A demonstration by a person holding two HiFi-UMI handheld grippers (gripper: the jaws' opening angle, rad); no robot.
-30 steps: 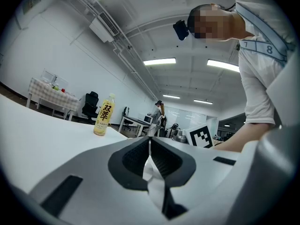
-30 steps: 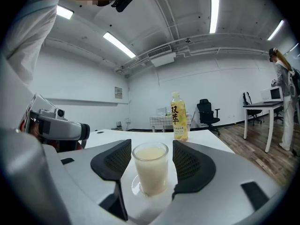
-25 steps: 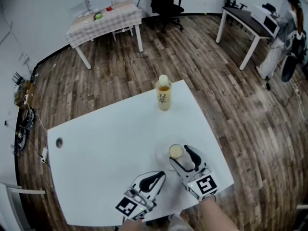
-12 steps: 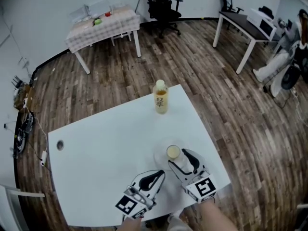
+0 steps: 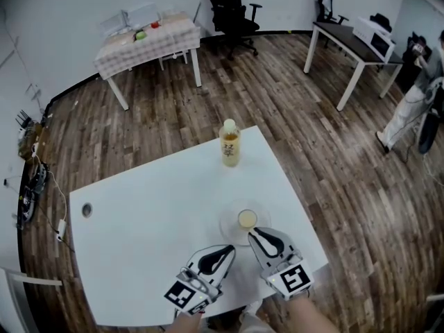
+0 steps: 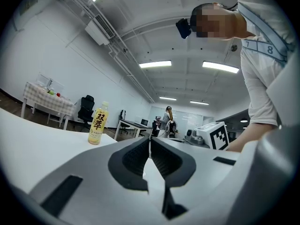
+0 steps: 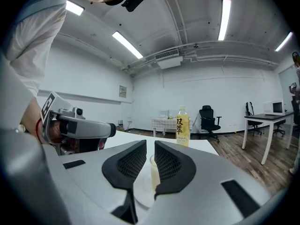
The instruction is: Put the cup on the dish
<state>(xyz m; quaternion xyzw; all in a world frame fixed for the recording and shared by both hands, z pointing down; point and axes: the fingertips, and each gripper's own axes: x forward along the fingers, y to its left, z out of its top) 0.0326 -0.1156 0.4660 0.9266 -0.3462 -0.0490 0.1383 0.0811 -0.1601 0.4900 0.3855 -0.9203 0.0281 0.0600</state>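
Note:
A small cup (image 5: 247,219) of pale drink stands on the clear glass dish (image 5: 231,231) near the white table's right front. My right gripper (image 5: 258,233) sits just behind the dish, clear of the cup. Its jaws are closing, only a narrow gap is left and nothing lies between them. In the right gripper view (image 7: 150,144) the cup (image 7: 153,171) and dish (image 7: 142,193) show through that gap, beyond the tips. My left gripper (image 5: 227,250) rests to the left, shut and empty; the left gripper view (image 6: 150,142) shows its pads touching.
A yellow drink bottle (image 5: 230,144) stands at the far edge of the white table (image 5: 152,214). A grommet hole (image 5: 86,209) is at the table's left. Beyond lie a checked table (image 5: 147,37), an office chair (image 5: 232,9) and a desk (image 5: 350,37).
My right gripper has let go of the cup, drawn back toward me off the dish, and its jaws have come nearly together. The cup stays on the dish. The left gripper has not moved.

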